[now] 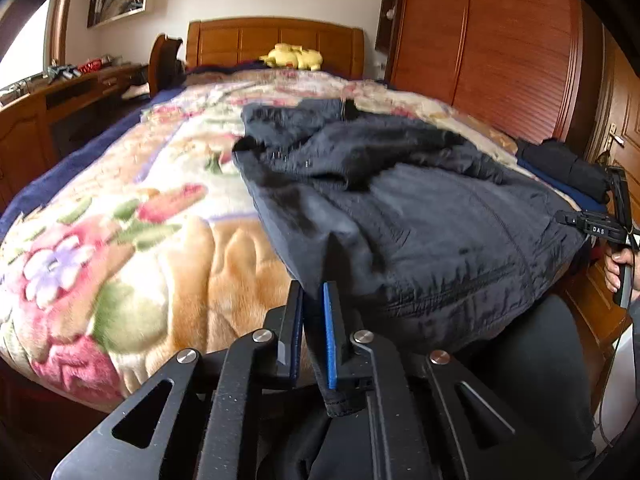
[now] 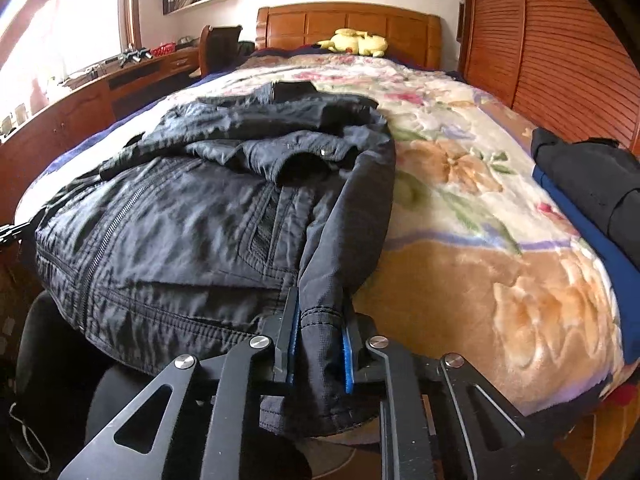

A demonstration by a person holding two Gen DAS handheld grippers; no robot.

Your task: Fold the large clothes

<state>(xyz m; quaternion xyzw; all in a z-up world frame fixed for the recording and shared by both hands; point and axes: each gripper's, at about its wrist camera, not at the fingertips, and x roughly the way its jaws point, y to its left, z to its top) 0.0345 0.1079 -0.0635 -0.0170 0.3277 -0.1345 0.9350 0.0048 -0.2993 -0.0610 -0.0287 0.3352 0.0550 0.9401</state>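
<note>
A dark navy jacket (image 1: 420, 216) lies spread on the bed near its foot edge, collar toward the headboard; it also shows in the right wrist view (image 2: 192, 216). My left gripper (image 1: 314, 292) is shut on the jacket's hem at its left corner, with fabric hanging between the blue pads. My right gripper (image 2: 320, 300) is shut on the jacket's sleeve cuff at its right side; the cuff hangs down through the fingers. The right gripper also shows at the far right of the left wrist view (image 1: 600, 228).
The bed has a floral blanket (image 1: 132, 240) and a wooden headboard (image 1: 276, 42) with a yellow plush toy (image 1: 292, 57). Folded dark clothes (image 2: 592, 184) lie at the bed's right edge. A wooden desk (image 1: 48, 108) stands left, a wardrobe (image 1: 488, 40) right.
</note>
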